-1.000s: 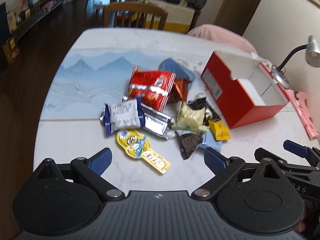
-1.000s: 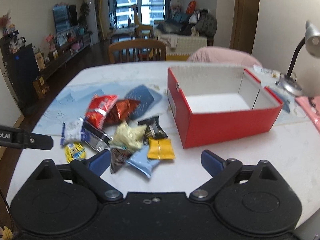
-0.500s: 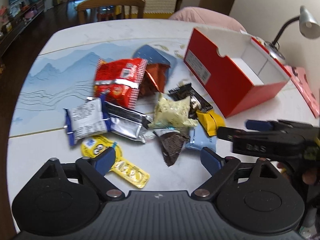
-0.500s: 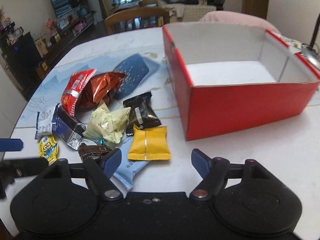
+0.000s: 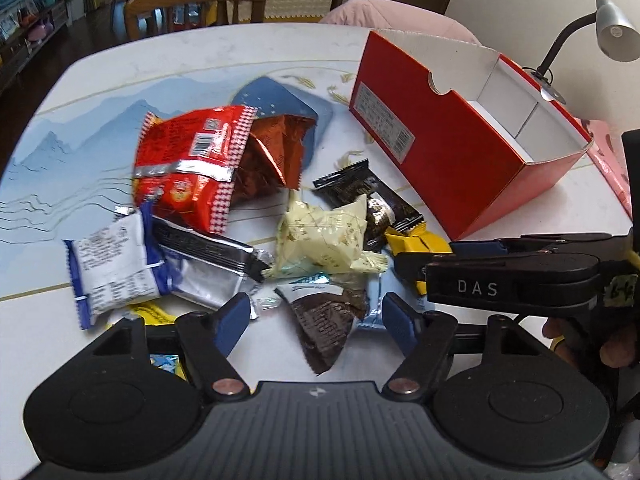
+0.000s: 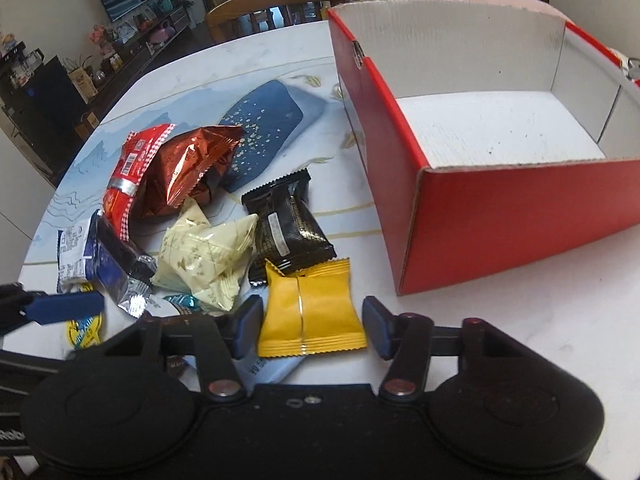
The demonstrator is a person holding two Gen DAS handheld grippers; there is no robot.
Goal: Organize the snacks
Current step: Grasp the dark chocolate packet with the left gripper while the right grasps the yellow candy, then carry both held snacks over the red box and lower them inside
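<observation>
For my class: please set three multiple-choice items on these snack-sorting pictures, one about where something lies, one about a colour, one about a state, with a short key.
1. Where does the yellow packet lie?
A. inside the box
B. between the right gripper's fingers, on the table
C. on the chair

2. What colour is the outside of the box?
A. red
B. green
C. blue

3. What is the state of the box?
A. shut with a lid
B. open and full of snacks
C. open, with nothing seen inside

Key: 1 B, the packet lies flat on the white table between the closing jaws, which do not yet press it; 2 A, its outer walls are red and its inside is white; 3 C, the right wrist view shows only its bare white floor.
</observation>
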